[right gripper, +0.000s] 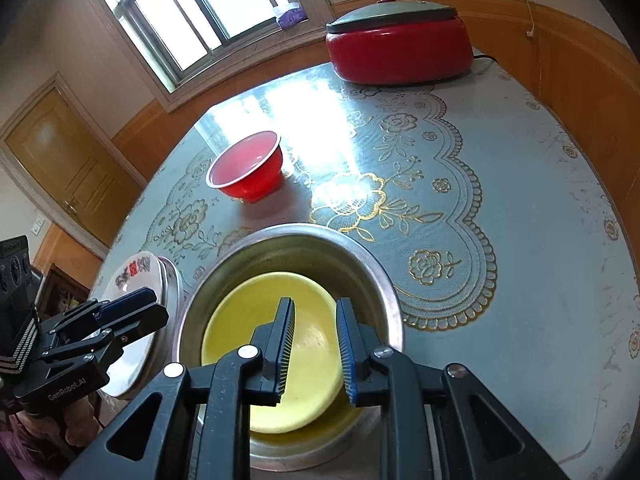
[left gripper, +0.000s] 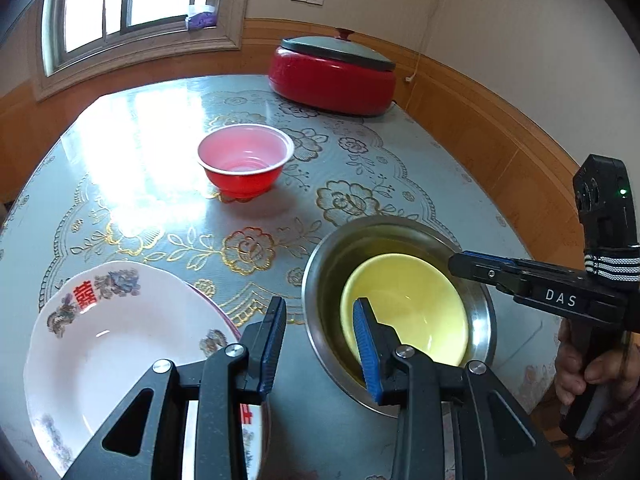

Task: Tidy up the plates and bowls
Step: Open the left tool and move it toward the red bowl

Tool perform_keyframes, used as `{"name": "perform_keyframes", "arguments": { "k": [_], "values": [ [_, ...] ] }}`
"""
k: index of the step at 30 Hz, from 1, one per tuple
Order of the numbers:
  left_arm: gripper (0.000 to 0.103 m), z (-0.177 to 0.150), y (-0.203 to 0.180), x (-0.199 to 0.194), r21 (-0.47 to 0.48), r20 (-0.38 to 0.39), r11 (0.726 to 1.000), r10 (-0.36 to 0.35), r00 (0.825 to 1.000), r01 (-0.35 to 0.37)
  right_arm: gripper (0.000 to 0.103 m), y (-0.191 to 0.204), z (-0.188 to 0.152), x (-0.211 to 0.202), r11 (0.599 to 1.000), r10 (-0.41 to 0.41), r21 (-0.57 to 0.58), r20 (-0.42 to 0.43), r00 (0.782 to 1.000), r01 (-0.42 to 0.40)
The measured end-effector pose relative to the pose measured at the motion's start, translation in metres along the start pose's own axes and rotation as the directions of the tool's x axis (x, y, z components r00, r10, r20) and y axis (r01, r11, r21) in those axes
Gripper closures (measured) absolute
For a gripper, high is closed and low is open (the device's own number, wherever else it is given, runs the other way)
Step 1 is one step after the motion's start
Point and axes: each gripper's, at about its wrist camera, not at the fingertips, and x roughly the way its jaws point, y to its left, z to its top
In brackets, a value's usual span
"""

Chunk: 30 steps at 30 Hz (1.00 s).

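Blue-padded jaws of the left gripper (left gripper: 320,344) stand partly apart with nothing between them, hovering over the gap between two stacks. Just to its left lies a white plate (left gripper: 108,344) printed with red characters and flowers, resting on a second plate whose rim shows beneath it. Just to its right sits a steel basin (left gripper: 320,280) with a yellow bowl (left gripper: 408,304) nested inside; the gripper's right finger overlaps the basin's near rim in the view. The right gripper (right gripper: 314,344) is narrowly open, empty, and hangs directly above the yellow bowl, its fingertips clear of the bowl's surface. Farther out on the floral tablecloth (right gripper: 500,240), a red plastic bowl (left gripper: 245,162) stands alone, well apart from both grippers. At the table's far edge rests a red electric pot (left gripper: 332,76) with a grey lid.
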Motion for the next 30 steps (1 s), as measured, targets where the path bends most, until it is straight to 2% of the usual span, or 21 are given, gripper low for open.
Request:
{"name": "perform_keyframes", "arguments": {
  "k": [7, 13, 22, 25, 30],
  "values": [
    [0.068, 0.022, 0.034, -0.005, -0.080, 0.007, 0.995, 0.060, 0.998, -0.060, 0.081, 0.017, 0.027, 0.021, 0.995, 0.097, 0.036, 0.002, 0.995, -0.097],
    [0.068, 0.036, 0.060, -0.002, -0.166, 0.009, 0.984, 0.067, 0.998, -0.065, 0.081, 0.034, 0.049, 0.041, 0.989, 0.142, 0.044, -0.004, 0.990, -0.141],
    [0.068, 0.065, 0.084, 0.021, -0.252, 0.020, 0.965, 0.079, 0.997, -0.072, 0.081, 0.034, 0.082, 0.070, 0.982, 0.152, 0.114, 0.000, 0.988, -0.151],
    [0.068, 0.077, 0.094, 0.035, -0.286, 0.009, 0.956, 0.071, 0.997, -0.065, 0.075, 0.029, 0.093, 0.081, 0.974, 0.170, 0.149, 0.017, 0.985, -0.171],
    [0.069, 0.096, 0.100, 0.058, -0.276, -0.007, 0.958, 0.080, 0.997, -0.079, 0.074, 0.024, 0.109, 0.106, 0.969, 0.146, 0.198, 0.010, 0.989, -0.145]
  ]
}}
